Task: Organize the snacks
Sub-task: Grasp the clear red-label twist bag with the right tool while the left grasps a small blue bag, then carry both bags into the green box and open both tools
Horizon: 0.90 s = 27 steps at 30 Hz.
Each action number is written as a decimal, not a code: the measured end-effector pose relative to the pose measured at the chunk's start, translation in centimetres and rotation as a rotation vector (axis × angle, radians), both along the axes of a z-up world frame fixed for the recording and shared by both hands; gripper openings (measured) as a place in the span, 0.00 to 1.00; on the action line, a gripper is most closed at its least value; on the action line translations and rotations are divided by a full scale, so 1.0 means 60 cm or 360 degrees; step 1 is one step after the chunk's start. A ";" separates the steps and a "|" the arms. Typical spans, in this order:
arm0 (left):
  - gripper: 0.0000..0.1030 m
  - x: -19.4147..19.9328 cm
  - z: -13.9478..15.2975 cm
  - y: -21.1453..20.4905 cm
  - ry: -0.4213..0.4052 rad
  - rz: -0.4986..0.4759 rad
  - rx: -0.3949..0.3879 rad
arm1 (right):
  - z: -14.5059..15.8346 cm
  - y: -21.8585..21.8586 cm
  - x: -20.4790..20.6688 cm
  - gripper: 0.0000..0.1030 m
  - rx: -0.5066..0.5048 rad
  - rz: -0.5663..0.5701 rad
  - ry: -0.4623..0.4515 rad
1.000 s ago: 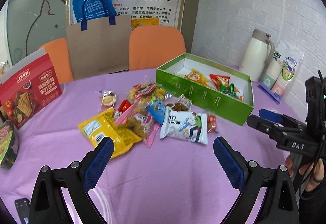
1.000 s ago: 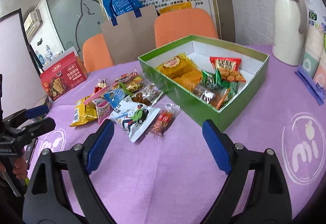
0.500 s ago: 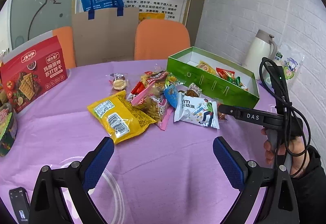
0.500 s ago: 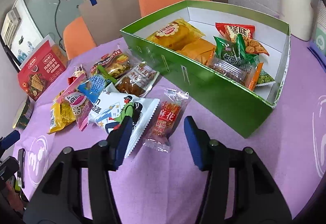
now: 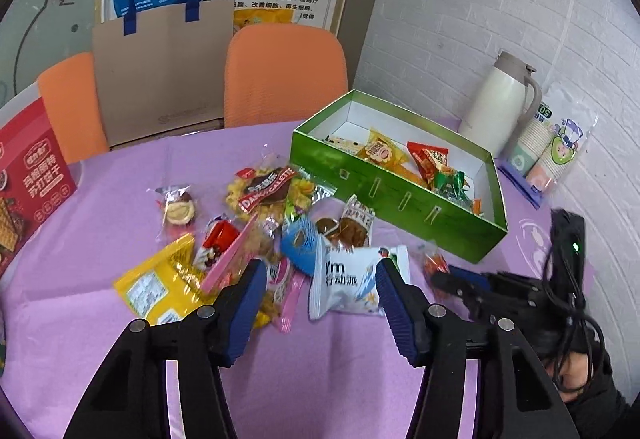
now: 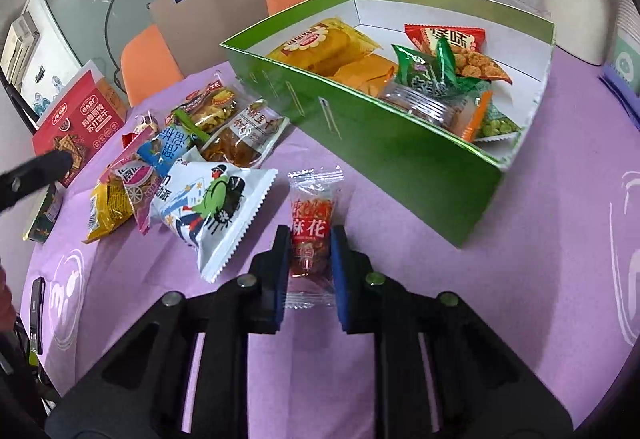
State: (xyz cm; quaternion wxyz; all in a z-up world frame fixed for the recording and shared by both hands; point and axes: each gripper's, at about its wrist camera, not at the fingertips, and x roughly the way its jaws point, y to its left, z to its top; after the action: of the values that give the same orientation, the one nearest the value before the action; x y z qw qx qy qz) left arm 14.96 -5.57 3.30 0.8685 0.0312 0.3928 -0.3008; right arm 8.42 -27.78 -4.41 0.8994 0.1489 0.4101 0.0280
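A green box (image 5: 392, 195) with several snack packets inside stands at the back right of the purple table. A heap of loose packets lies left of it. My left gripper (image 5: 320, 291) is open, low over the white cartoon packet (image 5: 348, 279) at the heap's near edge, holding nothing. My right gripper (image 6: 308, 251) has its blue pads pressed on both sides of a small red twist-snack packet (image 6: 312, 235), which lies on the cloth just in front of the green box (image 6: 380, 143). The white cartoon packet (image 6: 212, 207) sits to its left.
A white thermos (image 5: 496, 103) and a pack of paper cups (image 5: 556, 147) stand right of the box by the brick wall. A red cracker box (image 5: 28, 179) stands at the far left. A yellow packet (image 5: 160, 287) lies at the heap's left. Two orange chairs sit behind the table.
My right gripper moved forward and down onto the red packet and its jaws narrowed from wide open to gripping it. My left gripper came closer to the heap and narrowed somewhat.
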 end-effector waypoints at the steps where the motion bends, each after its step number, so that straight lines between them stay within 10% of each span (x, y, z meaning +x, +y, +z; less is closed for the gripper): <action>1: 0.56 0.019 -0.001 -0.015 0.0014 -0.0001 0.0020 | 0.001 -0.004 -0.008 0.21 0.0002 0.0002 -0.0005; 8: 0.56 0.113 -0.050 -0.083 0.0174 0.0044 0.0190 | 0.007 -0.028 -0.028 0.21 0.0009 0.0014 -0.0029; 15: 0.33 0.135 -0.103 -0.090 0.0296 0.0052 0.0283 | -0.001 -0.032 -0.022 0.21 0.0045 0.0030 -0.0023; 27: 0.22 0.086 -0.020 -0.075 0.0146 -0.0003 0.0192 | 0.061 -0.033 -0.046 0.21 0.0065 0.0071 -0.0202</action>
State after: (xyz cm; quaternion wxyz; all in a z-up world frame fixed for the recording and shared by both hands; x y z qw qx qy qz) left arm 20.10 -10.09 2.12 0.8457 0.0700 0.4497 -0.2786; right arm 5.68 -29.77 -0.78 0.9194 0.1562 0.3548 0.0659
